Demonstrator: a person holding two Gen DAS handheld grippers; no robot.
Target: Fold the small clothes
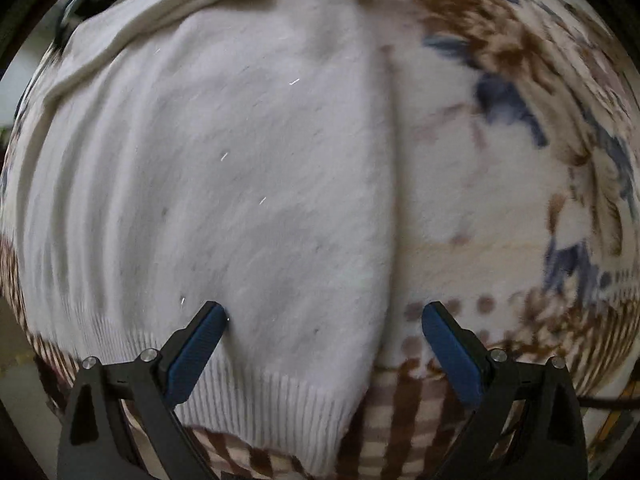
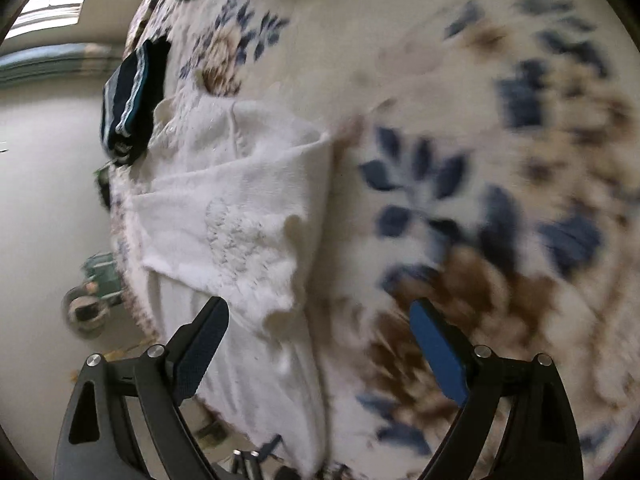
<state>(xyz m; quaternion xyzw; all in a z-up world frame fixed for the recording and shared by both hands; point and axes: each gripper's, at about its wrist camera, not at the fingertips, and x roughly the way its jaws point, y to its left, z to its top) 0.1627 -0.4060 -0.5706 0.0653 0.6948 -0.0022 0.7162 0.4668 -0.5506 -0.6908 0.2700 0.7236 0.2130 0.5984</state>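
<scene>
Two grippers, both jaws spread wide, nothing held. Left gripper (image 1: pixel 324 316) hangs over white sweater (image 1: pixel 224 200) on floral blanket (image 1: pixel 500 208), right edge of sweater between fingers. Right gripper (image 2: pixel 318 312) straddles sweater's near-right edge. Risk: closing jaws pinch blanket with knit, dragging fold crooked.

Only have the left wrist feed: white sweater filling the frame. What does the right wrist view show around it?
Observer: A dark striped garment lies folded past the white sweater, near the blanket edge.
Operator: Sweater flat?
Observer: No, one part is folded over, with a stitched design on top.
Operator: Right hand-held gripper holding anything?
Observer: No. The right hand-held gripper is open, nothing between its fingers, above the sweater's edge.
</scene>
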